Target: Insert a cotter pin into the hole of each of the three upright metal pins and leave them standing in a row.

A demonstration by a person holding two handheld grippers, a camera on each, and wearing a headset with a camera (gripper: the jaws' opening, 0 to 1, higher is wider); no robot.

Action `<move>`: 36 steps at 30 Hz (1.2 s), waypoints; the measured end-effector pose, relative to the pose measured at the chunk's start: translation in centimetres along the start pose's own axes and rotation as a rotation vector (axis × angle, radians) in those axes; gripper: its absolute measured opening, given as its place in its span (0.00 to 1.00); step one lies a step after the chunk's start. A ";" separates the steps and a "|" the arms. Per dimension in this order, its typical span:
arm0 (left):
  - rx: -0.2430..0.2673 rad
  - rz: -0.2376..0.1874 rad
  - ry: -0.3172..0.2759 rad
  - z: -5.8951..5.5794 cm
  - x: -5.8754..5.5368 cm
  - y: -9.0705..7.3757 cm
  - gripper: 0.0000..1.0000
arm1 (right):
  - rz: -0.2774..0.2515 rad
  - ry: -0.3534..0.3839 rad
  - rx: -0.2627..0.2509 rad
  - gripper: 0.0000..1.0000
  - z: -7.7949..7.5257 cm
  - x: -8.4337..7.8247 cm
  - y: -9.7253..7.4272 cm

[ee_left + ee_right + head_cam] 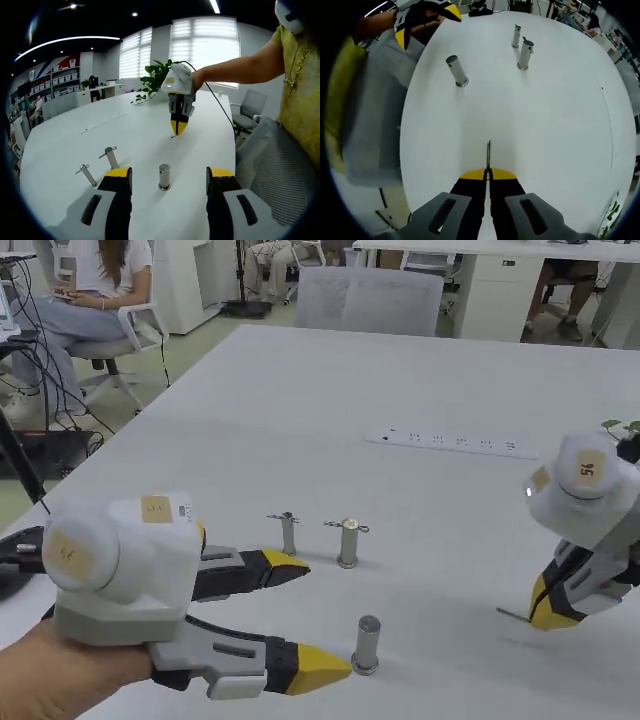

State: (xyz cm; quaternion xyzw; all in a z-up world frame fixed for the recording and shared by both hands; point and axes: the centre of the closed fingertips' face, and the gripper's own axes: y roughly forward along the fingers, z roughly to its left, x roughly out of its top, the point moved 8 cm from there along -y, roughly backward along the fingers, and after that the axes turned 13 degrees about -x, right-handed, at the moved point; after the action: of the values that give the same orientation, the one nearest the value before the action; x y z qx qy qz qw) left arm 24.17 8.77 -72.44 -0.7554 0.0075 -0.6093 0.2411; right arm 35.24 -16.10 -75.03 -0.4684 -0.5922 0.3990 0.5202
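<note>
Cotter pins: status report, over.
Left hand-held gripper open, facing bare metal pin. Right hand-held gripper shut on cotter pin. Two far metal pins already pinned. Nothing between.

A long white table (300,390) with a power strip (450,442) lying on it marks this room as an open-plan office, with a grey mesh chair (370,300) at the table's far end and a person (95,270) seated on a swivel chair (115,348) beside it. Around the room stand shelves (62,80) of boxes and a potted plant (155,80), under blinds (205,42) drawn over tall windows and a curved strip light (65,40) on a dark ceiling.
</note>
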 end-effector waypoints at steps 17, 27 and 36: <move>-0.117 0.010 0.101 -1.2 1.4 2.9 0.46 | -0.029 -0.132 0.069 0.02 3.7 5.2 -2.5; -0.160 0.058 0.161 -1.3 1.5 5.0 0.35 | -0.021 -0.162 0.089 0.02 4.5 6.7 -2.7; -0.182 0.081 0.244 -1.6 1.8 6.1 0.20 | -0.024 -0.175 0.116 0.02 5.1 8.1 -3.1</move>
State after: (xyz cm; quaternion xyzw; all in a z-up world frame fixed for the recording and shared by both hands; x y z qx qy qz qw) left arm 24.91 2.29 -72.81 -0.6935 0.1222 -0.6833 0.1931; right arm 29.58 -8.96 -70.77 -0.3938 -0.6170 0.4655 0.4975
